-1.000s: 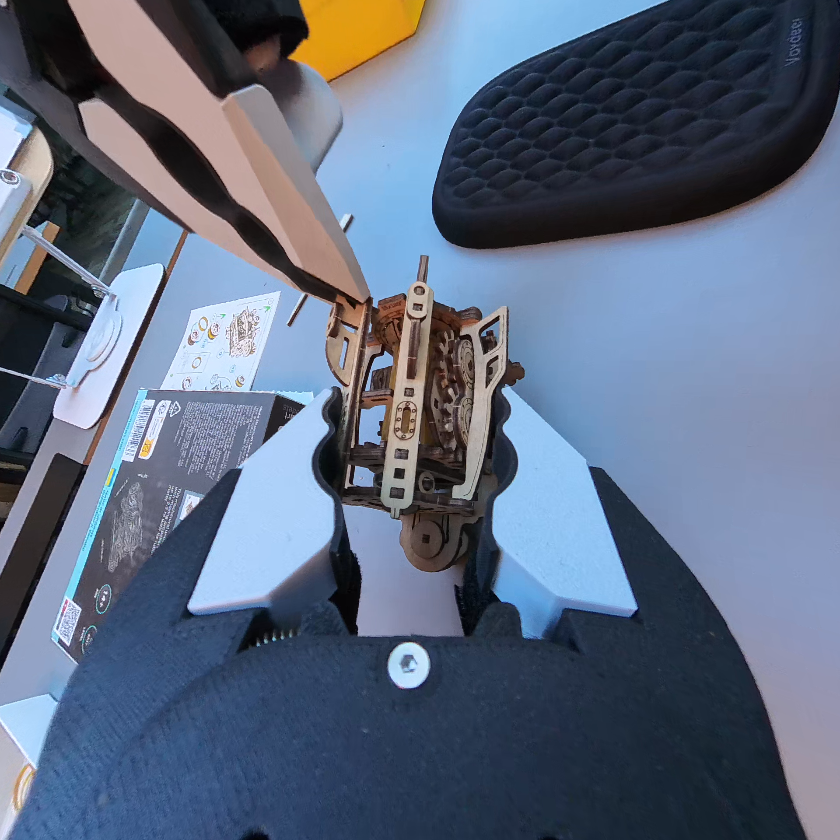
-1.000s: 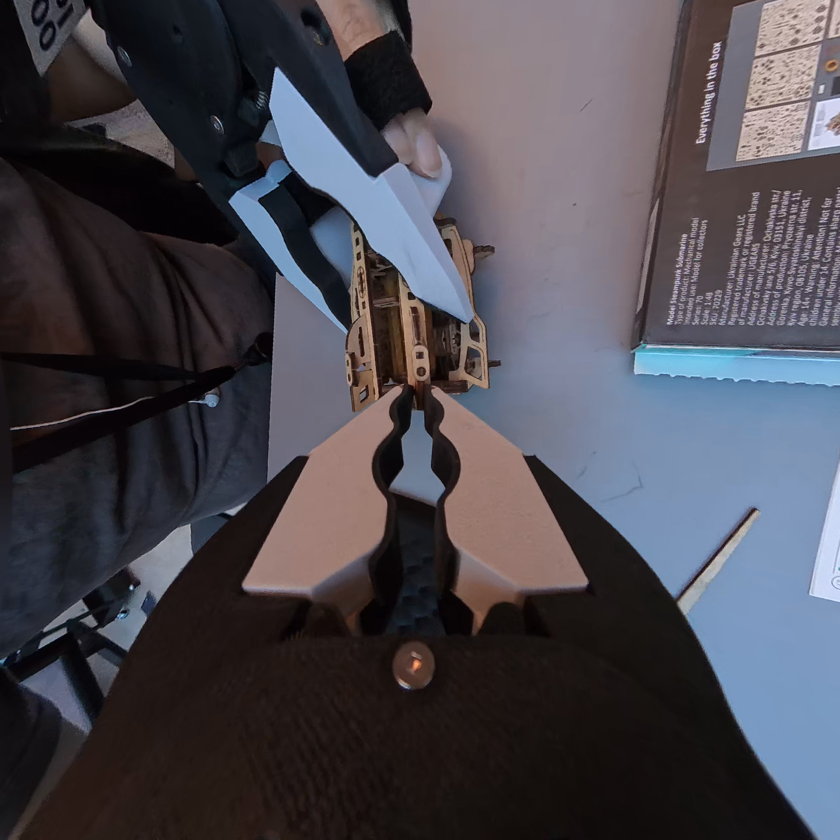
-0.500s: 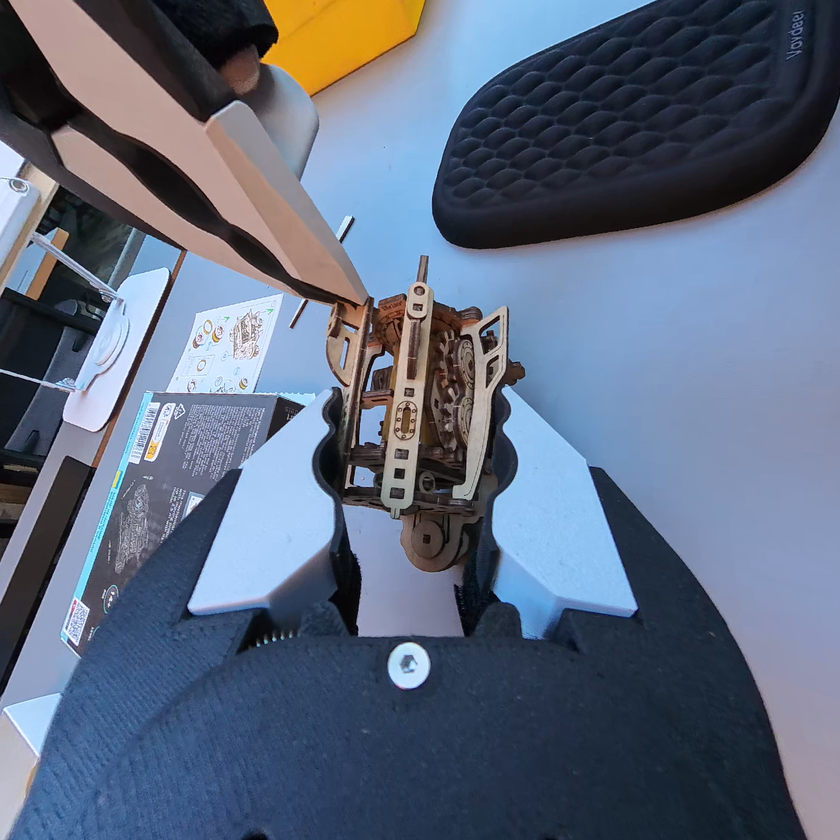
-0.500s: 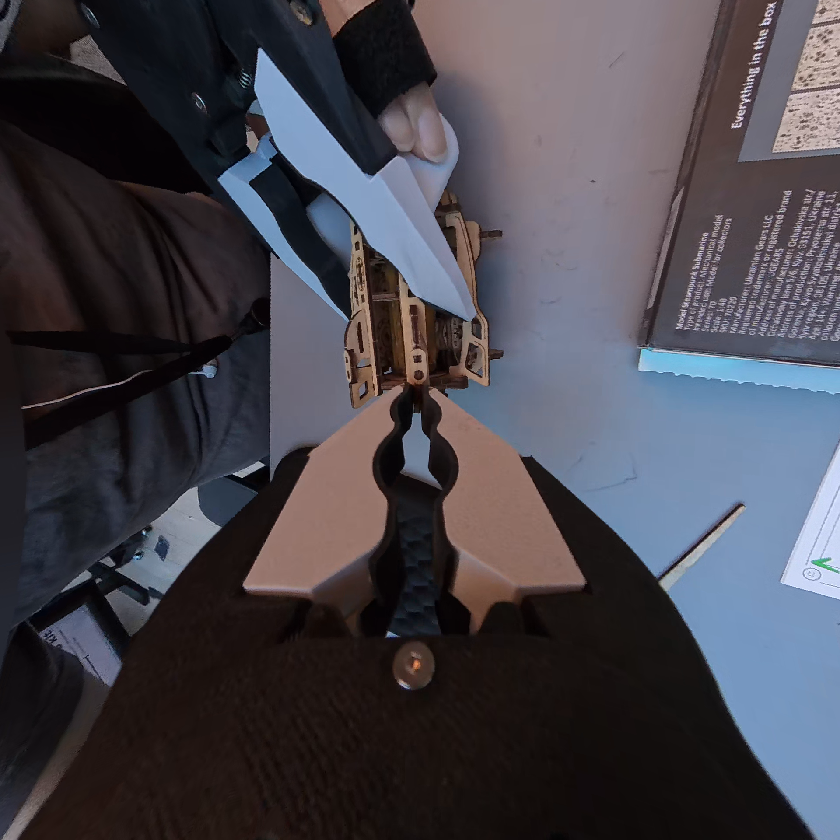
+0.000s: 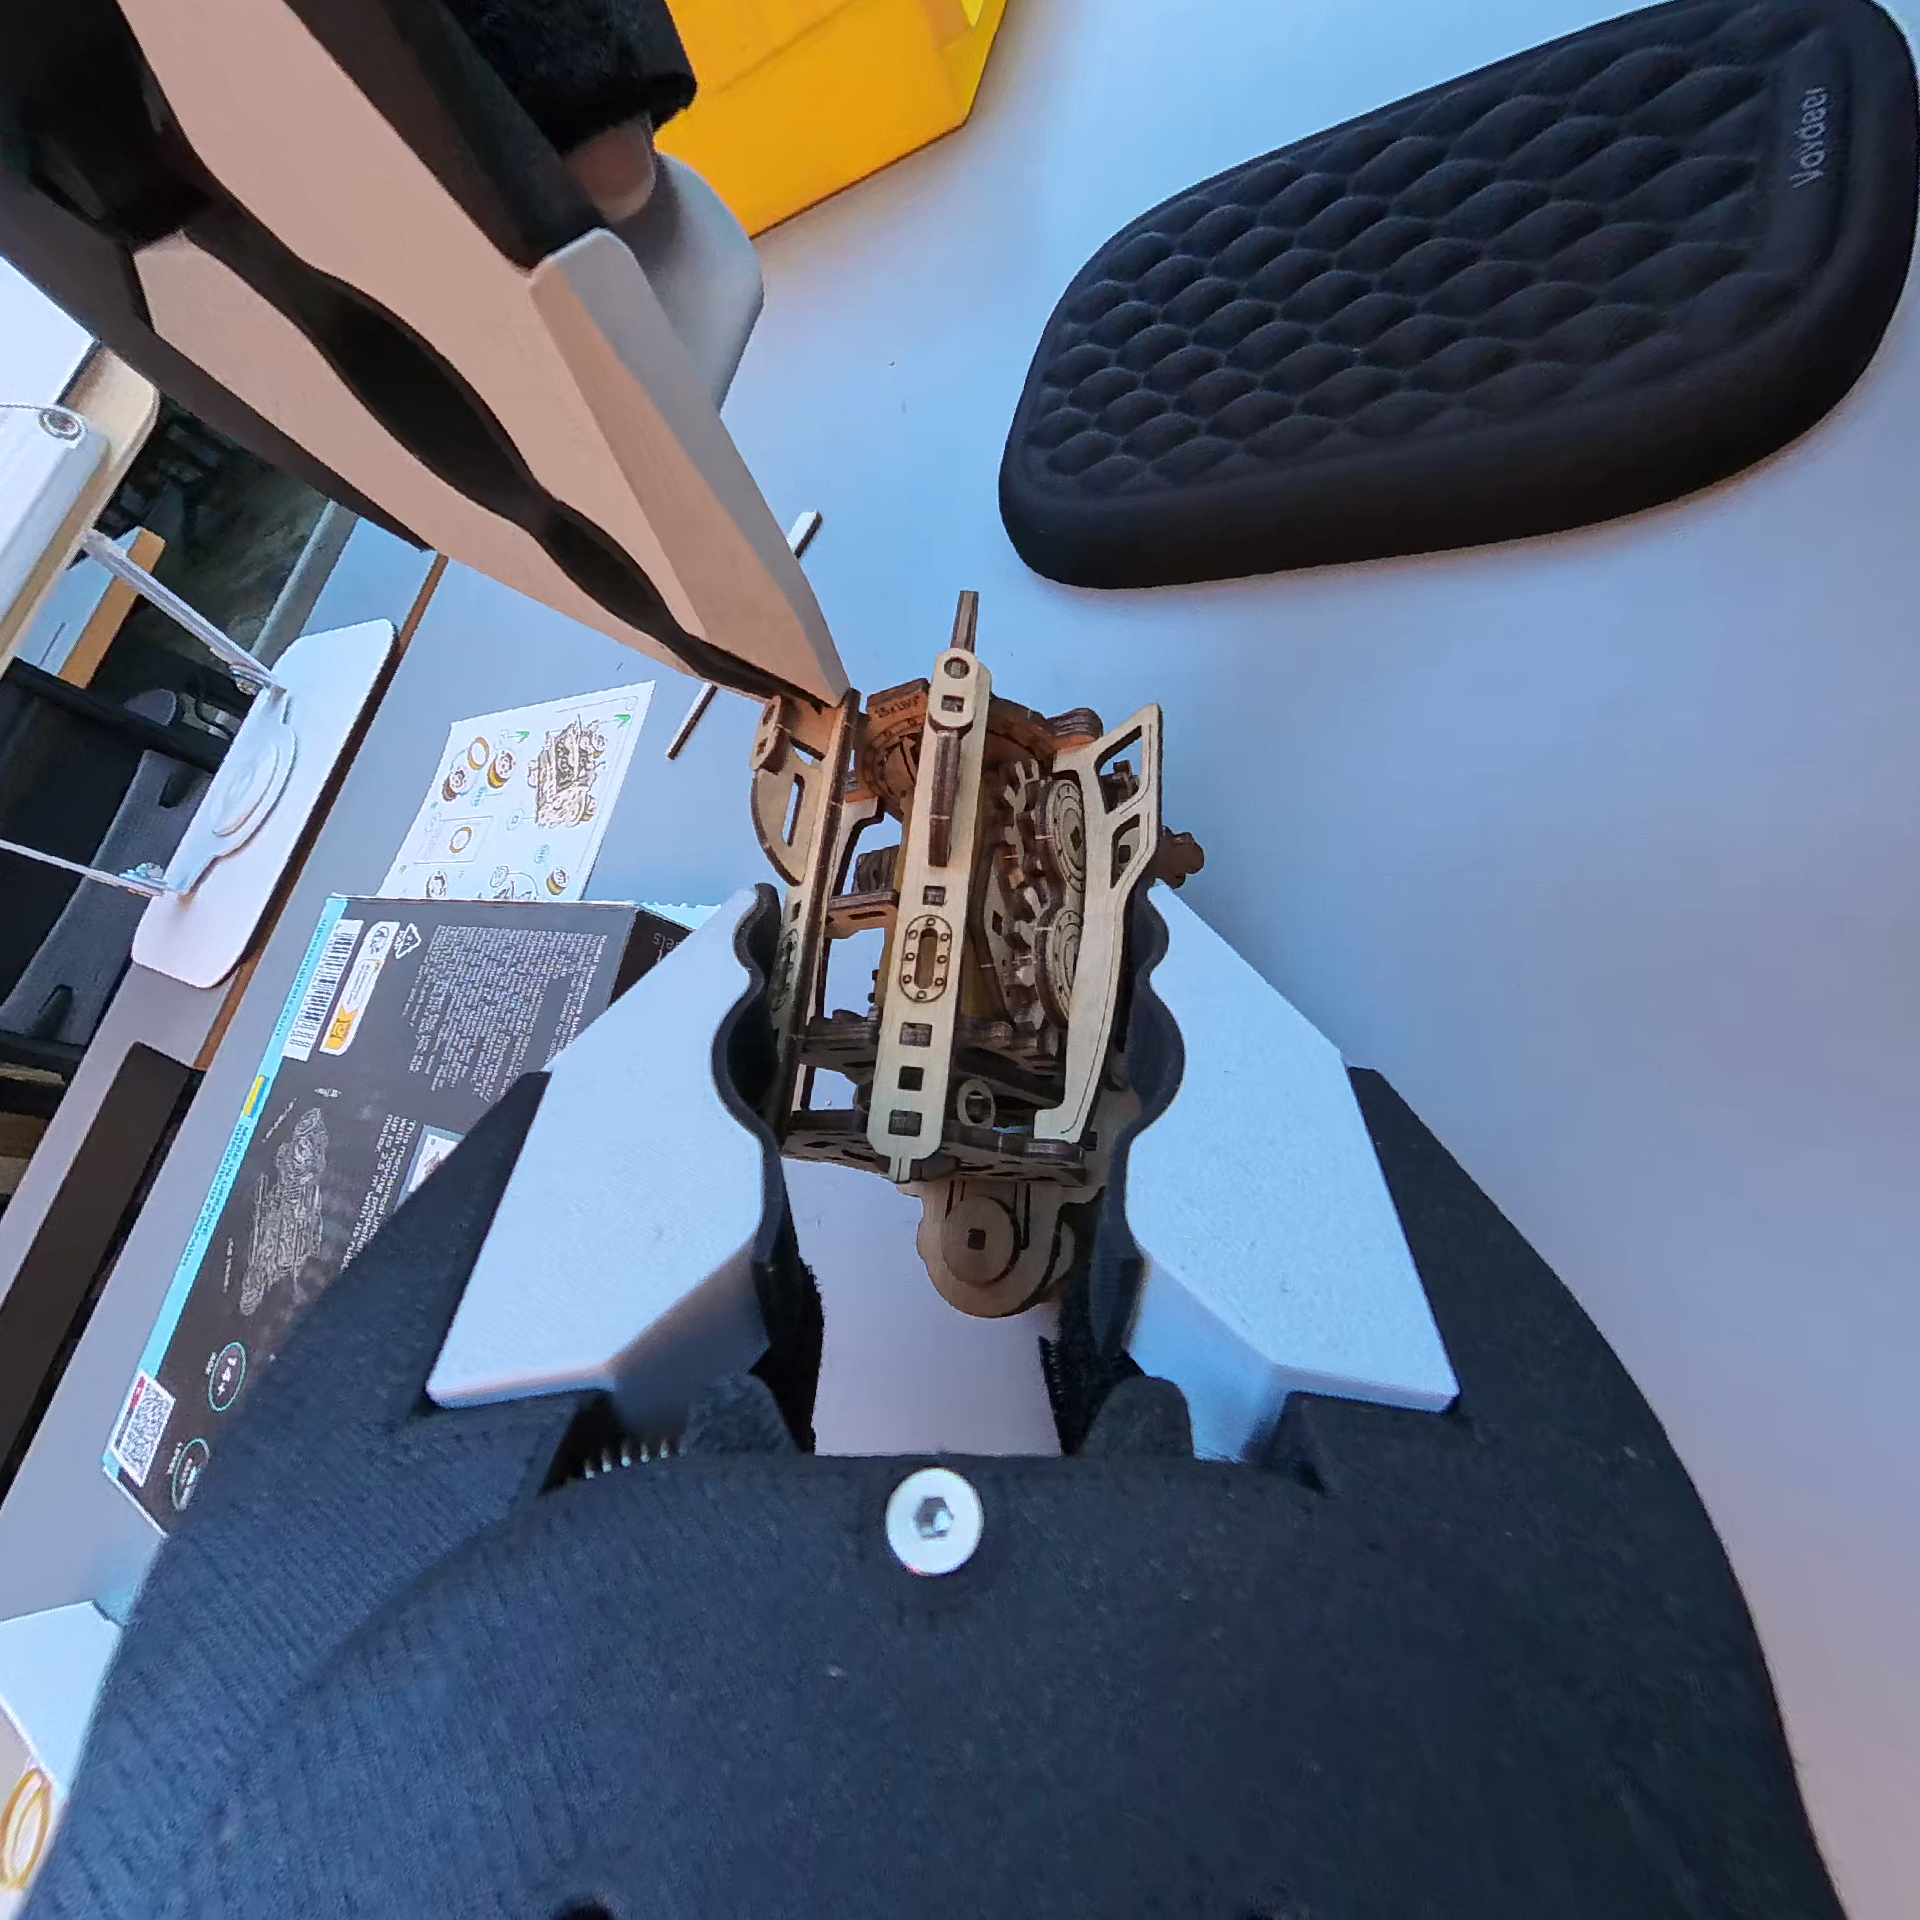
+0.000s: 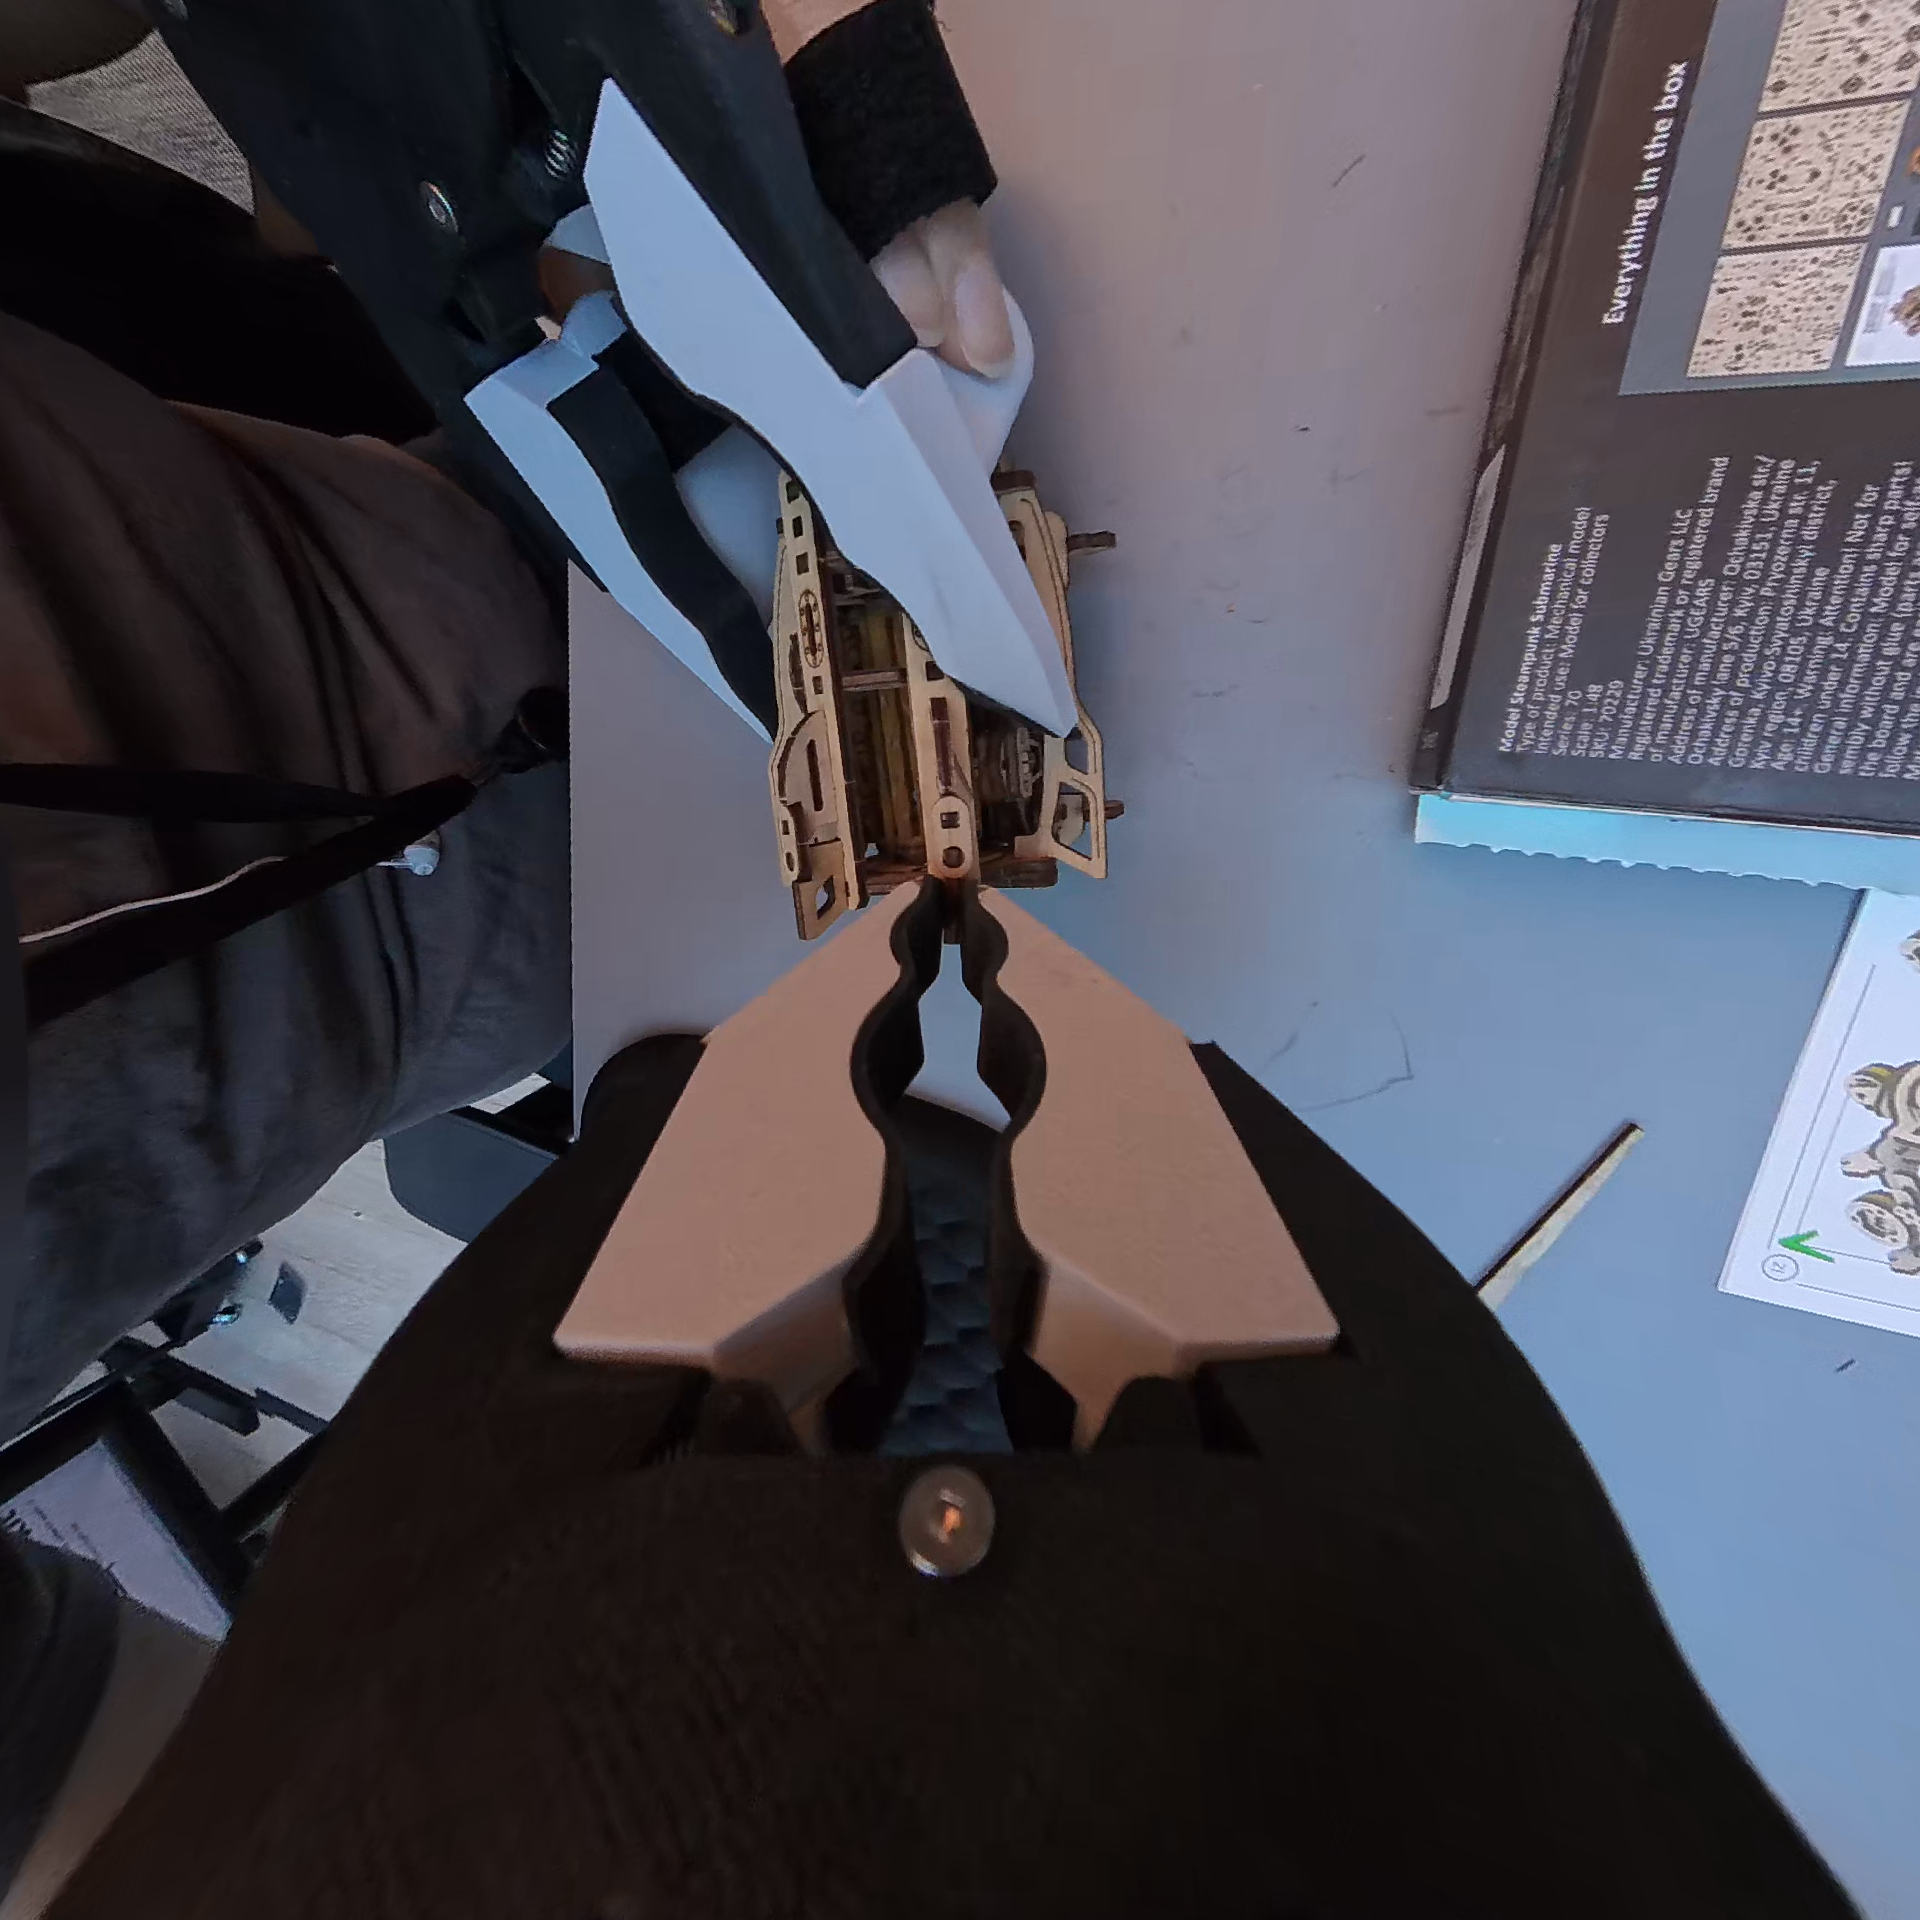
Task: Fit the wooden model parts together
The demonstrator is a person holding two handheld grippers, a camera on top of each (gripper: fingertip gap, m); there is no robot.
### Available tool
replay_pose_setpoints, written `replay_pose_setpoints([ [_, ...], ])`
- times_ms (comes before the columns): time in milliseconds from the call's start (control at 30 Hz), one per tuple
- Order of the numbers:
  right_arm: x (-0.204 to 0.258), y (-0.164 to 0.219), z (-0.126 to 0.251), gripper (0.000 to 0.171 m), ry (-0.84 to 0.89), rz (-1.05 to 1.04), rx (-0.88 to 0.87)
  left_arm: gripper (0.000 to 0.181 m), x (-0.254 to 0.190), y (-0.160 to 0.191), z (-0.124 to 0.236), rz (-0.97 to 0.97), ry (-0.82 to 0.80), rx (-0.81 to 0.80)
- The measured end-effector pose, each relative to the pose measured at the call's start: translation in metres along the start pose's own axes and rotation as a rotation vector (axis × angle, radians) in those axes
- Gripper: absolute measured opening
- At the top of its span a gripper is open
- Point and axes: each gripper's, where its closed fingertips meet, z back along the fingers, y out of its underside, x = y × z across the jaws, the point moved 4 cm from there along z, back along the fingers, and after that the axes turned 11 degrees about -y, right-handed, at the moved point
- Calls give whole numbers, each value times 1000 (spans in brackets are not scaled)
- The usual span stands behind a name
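Note:
The wooden model (image 5: pixel 935 935), a small frame of light plywood strips with gears inside, is held above the grey table (image 5: pixel 1558 935). My left gripper (image 5: pixel 956 914), with white fingers, is shut on its two sides. My right gripper (image 5: pixel 831 696), with tan fingers, comes in from the upper left and its tips touch the model's far top corner. In the right wrist view, the right gripper (image 6: pixel 945 899) is closed, its tips pinched at the near end of the model (image 6: pixel 821 790). The left gripper (image 6: pixel 914 717) clamps the model from above.
A black kit box (image 5: pixel 312 1091) and an instruction sheet (image 5: pixel 530 790) lie left of the model. A black quilted pad (image 5: pixel 1455 312) and a yellow object (image 5: pixel 831 94) lie beyond. A thin wooden stick (image 6: pixel 1558 1216) lies on the table. A person's torso (image 6: pixel 208 727) is at the table edge. My hands' fingertips stand some 4 centimeters from each other. The thin wooden stick (image 6: pixel 1558 1216) is about equally far from each gripper, around 15 centimeters.
Both grippers keep the same hold. The two grippers and the model have drifted slightly relative to the box; no grip opened or shut.

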Motion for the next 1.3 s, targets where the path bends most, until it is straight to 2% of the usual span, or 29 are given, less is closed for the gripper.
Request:
replay_pose_setpoints([
  [200,1,0,-1,3,-56,-31,5,66,-3,-1,1,-29,-24,-3],
  [400,7,1,-4,2,-64,-34,7,72,-4,1,7,-27,-114,-22],
  [667,17,2,-8,2,-43,-35,-1,69,-14,-1,12,-170,-204,-68],
  [1300,15,3,-8,3,-72,-1,-59,66,-14,1,13,-180,-206,-67],
])
